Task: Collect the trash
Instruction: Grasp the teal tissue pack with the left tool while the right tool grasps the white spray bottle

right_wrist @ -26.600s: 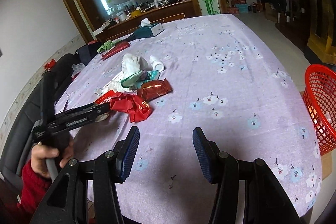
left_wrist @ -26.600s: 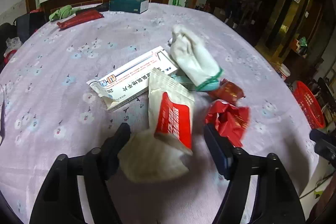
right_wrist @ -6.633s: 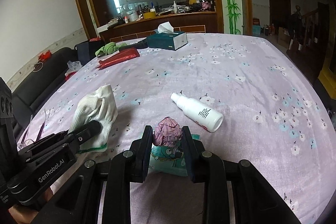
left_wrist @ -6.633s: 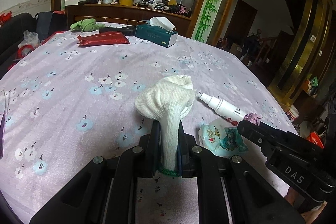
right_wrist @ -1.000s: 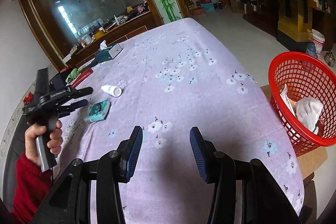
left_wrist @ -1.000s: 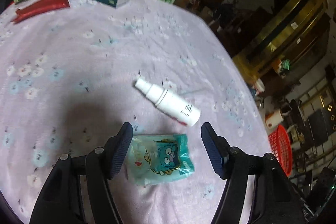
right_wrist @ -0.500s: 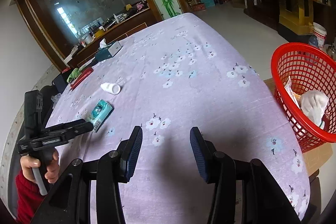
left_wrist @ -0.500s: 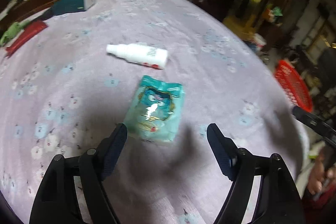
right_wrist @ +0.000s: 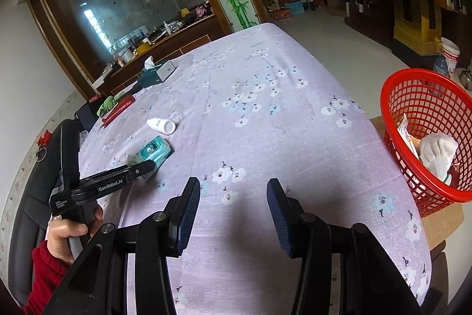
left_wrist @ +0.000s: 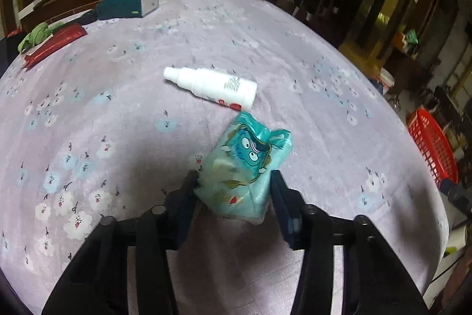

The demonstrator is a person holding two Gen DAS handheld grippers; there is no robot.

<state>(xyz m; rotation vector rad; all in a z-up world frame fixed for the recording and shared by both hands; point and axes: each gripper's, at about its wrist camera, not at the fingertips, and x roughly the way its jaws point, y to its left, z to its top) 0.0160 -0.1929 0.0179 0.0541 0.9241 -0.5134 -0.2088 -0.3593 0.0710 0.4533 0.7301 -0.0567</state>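
A teal tissue pack [left_wrist: 247,158] with a cartoon print lies on the lilac flowered tablecloth [left_wrist: 118,108]. My left gripper [left_wrist: 233,192] is shut on the pack's near end, a finger pressing each side. From the right wrist view the left gripper [right_wrist: 141,167] reaches the same pack [right_wrist: 155,151] from the left. A white spray bottle [left_wrist: 209,88] lies on its side just beyond the pack. My right gripper [right_wrist: 233,203] hangs open over the tablecloth with nothing in it. A red mesh basket [right_wrist: 395,108] stands off the table's right edge, with a white glove [right_wrist: 436,152] and a packet inside.
At the table's far end are a teal tissue box [left_wrist: 126,5], a red packet [left_wrist: 56,40] and a green cloth [left_wrist: 35,34]. A hand [right_wrist: 70,226] in a red sleeve holds the left gripper's handle. The basket [left_wrist: 433,147] rests on a cardboard box [right_wrist: 442,217].
My left gripper has come down and shut on the teal pack, which lay between its open fingers half a second ago. The right gripper has barely shifted.
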